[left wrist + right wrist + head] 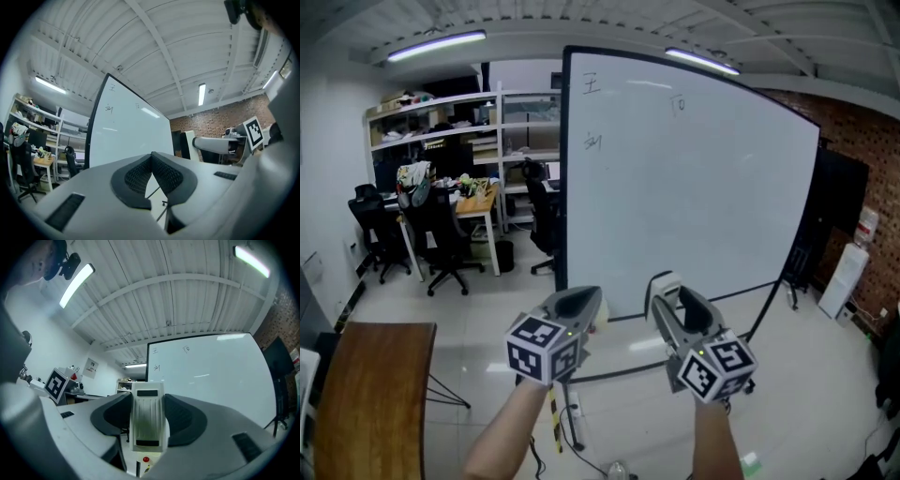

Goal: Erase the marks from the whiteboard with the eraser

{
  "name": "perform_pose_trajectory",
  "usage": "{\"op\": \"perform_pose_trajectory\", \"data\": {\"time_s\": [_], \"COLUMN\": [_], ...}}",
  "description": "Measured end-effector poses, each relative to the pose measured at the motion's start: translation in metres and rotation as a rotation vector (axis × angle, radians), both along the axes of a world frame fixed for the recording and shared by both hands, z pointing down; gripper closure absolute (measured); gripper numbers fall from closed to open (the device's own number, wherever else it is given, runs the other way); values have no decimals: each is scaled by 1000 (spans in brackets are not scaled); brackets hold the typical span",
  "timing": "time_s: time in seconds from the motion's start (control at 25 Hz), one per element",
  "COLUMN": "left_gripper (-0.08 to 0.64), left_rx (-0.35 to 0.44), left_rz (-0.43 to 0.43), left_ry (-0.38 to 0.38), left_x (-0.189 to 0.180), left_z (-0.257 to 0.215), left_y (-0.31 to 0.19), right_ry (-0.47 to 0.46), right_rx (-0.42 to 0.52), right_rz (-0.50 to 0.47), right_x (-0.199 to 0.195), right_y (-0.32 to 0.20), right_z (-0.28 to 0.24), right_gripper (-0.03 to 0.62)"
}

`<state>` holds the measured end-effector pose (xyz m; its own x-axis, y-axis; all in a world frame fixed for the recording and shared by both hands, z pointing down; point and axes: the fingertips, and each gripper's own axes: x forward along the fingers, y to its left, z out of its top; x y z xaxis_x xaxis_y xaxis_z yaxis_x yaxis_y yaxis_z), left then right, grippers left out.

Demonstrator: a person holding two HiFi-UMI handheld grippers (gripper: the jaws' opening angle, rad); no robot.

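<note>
Eraser ready in the right tongs [664, 284], whiteboard [694, 197] not yet touched.

The right tongs are clenched on the white eraser [149, 420], held upright by its two sides, while the left tongs [579, 302] are pressed together with nothing between them. Both are apart from the board, and the marks [592, 84] sit high near its top edge. I think the danger is in the reach. Pressing upward at such height could tilt the eraser in the smooth jaws or let it slip, and a hard push may move the board back. Only the right gripper view shows the eraser fully between the jaws; the head view shows just its pale end, but also how far below the marks the tongs are.
</note>
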<state>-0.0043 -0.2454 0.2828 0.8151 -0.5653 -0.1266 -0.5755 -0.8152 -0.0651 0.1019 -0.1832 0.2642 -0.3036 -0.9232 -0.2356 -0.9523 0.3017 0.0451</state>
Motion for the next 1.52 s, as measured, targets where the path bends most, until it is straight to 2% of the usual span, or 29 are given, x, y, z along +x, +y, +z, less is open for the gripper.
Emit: {"op": "perform_pose_trajectory", "data": {"time_s": [0.24,0.6,0.8,0.96,1.2,1.52], "left_gripper": [560,560,560,560,560,560], "left_rx": [58,143,181,205,243,262], "left_rz": [-95,-236,-323,-367,-390,-364], "left_ry": [9,11,11,14,2,21], "left_x": [-11,-2,1,-1,-11,-22], "left_z": [-31,-92,-126,-152,-180,-200], "left_y": [-61,-150,-181,-201,-225,-246], "right_ry": [27,95,128,116,111,104], "right_rx": [74,169,221,259,320,336], "right_rz": [-93,-204,-281,-320,-318,-226], "right_x": [-6,9,5,1,-5,-8], "right_y": [-69,-168,-211,-235,-263,-287], "right_z": [-30,-91,-129,-154,-187,-213], "right_gripper": [365,367,368,368,368,370]}}
